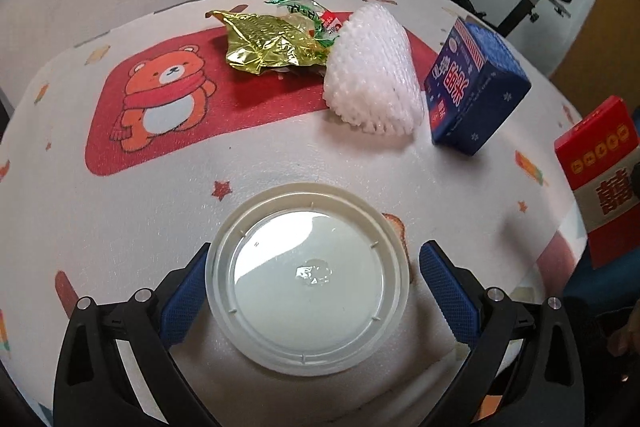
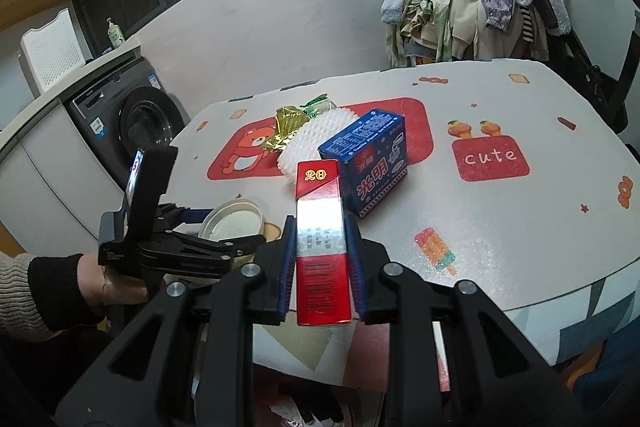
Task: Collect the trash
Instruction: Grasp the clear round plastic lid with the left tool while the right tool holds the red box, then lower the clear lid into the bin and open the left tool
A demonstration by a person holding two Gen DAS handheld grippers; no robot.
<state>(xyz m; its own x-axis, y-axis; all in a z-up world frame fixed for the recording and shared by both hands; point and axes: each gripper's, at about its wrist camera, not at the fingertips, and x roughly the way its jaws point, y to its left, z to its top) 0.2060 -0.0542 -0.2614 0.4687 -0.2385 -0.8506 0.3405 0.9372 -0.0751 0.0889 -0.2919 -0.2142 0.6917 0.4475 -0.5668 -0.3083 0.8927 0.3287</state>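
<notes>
While straddling white lid (image 1: 308, 283) at lower centre, left claw (image 1: 310, 291) apart; right claw (image 2: 322, 255) clamped on red carton (image 2: 322, 247). Pickup step; next: close, lift.

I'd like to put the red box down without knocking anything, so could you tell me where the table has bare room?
The widest free patch is on the tablecloth to the right of the blue carton, between the "cute" print and the popsicle print. It is crowded around the foam net, gold wrapper and white lid, where the left gripper straddles the lid.
</notes>
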